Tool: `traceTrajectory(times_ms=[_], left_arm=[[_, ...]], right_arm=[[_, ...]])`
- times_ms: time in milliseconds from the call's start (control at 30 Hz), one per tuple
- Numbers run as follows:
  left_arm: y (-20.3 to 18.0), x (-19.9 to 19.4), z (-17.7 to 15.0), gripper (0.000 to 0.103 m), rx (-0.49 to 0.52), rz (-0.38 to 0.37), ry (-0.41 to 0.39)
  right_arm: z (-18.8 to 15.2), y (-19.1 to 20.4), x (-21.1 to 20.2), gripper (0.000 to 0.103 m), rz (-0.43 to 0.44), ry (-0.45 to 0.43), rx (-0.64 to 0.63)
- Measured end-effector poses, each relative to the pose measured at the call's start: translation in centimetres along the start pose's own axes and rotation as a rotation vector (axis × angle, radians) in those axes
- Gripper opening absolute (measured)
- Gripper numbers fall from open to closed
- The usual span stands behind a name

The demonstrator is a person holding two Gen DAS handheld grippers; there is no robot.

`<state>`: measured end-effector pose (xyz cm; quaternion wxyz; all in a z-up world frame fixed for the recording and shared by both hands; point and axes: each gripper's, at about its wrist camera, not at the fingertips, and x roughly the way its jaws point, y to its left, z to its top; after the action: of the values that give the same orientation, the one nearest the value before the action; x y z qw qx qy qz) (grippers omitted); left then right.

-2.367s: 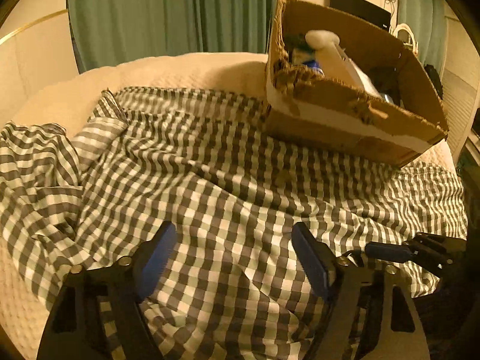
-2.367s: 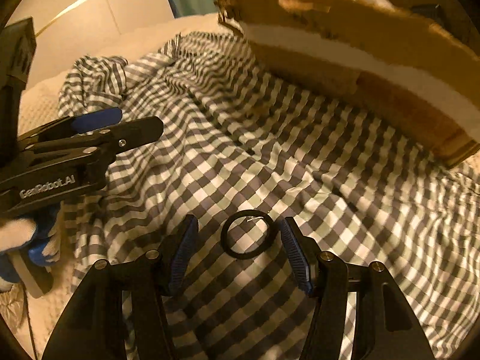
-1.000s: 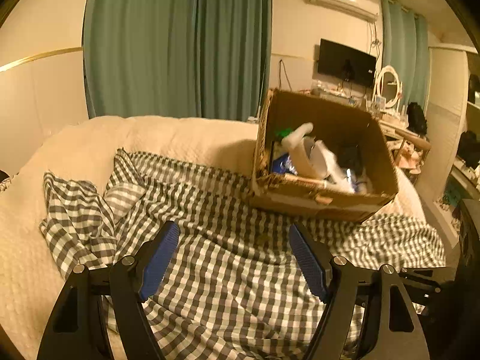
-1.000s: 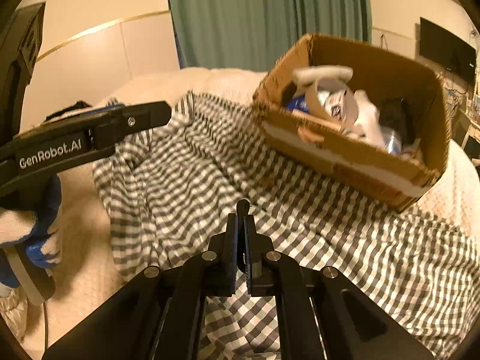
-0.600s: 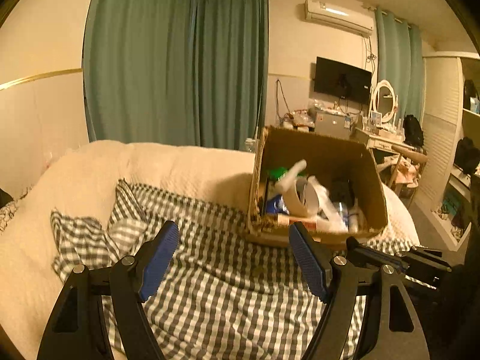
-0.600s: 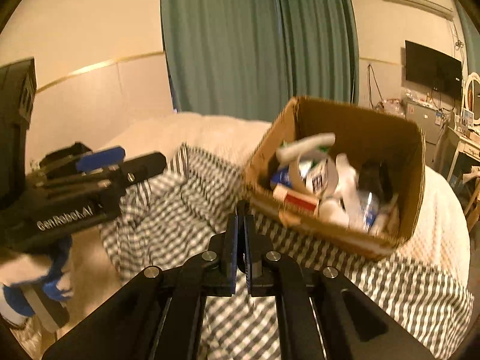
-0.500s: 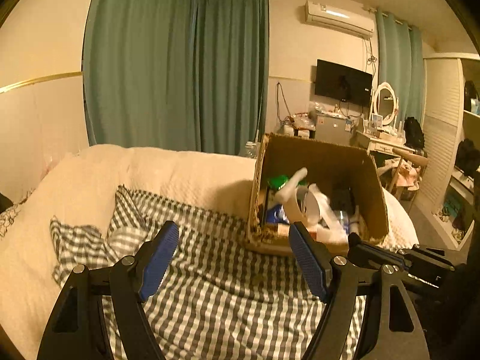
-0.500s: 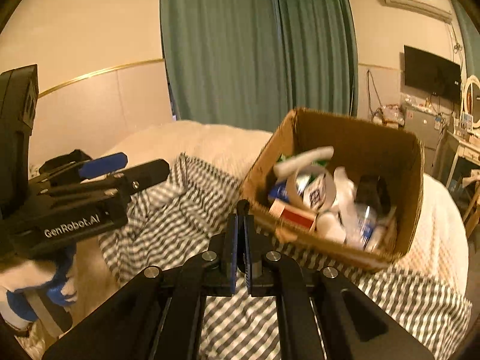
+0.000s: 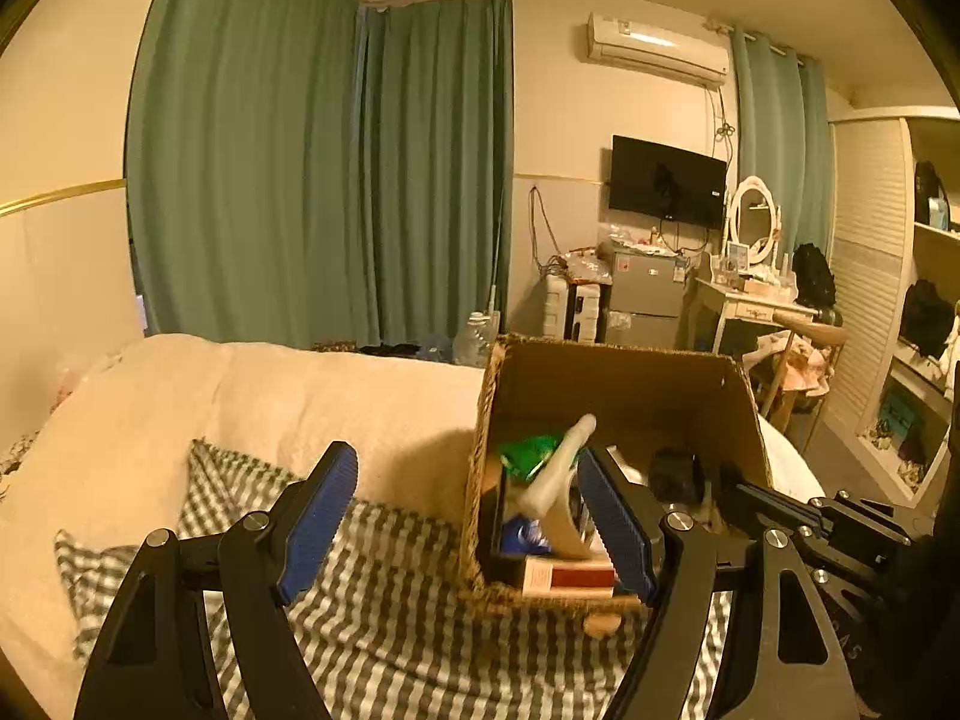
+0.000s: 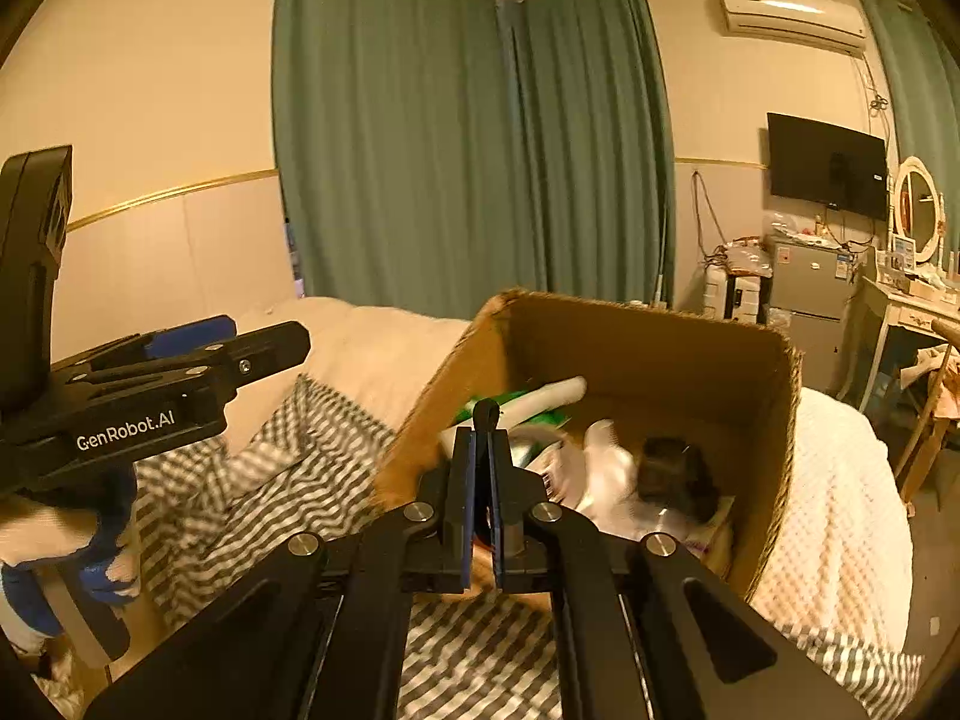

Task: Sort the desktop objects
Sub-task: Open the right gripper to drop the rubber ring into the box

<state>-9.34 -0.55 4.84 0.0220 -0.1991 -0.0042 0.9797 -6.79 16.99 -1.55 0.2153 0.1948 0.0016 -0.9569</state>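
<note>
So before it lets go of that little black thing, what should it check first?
1. Right tongs shut on the thin black ring, whose loop pokes above the tips: ok.
2. Open brown cardboard box has no lid in the way: ok.
3. Ring is over the box opening rather than short of the near rim: cannot tell.
4. Room inside among the white tube and other clutter: ok.
5. Left tongs open, empty and off to the side: ok.
6. Box sits steady on the grey-and-white checked cloth: cannot tell.
</note>
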Motion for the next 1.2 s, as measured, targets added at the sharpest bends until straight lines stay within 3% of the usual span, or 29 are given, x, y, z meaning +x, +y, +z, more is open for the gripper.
traceTrajectory(times_ms=[367,733,900,1033,1200], left_arm=[[-3.4,8.2,-0.4,0.078,0.109,-0.058,0.015],[-4.1,14.6,-2.1,0.078,0.07,-0.125,0.058],[-4.1,15.0,-2.8,0.078,0.084,-0.122,0.046],[-3.6,14.1,-2.4,0.078,0.047,-0.132,0.054],[-3.1,11.6,-1.7,0.078,0.048,-0.101,0.02]], right_arm=[[0.4,-5.8,4.6,0.003,-0.056,-0.016,0.068],[-0.8,-9.3,9.7,0.004,-0.122,0.063,0.113],[-1.3,-10.0,9.9,0.005,-0.139,0.069,0.139],[-0.8,-9.5,9.4,0.025,-0.142,0.062,0.122],[-0.3,-8.5,7.8,0.037,-0.146,0.028,0.115]])
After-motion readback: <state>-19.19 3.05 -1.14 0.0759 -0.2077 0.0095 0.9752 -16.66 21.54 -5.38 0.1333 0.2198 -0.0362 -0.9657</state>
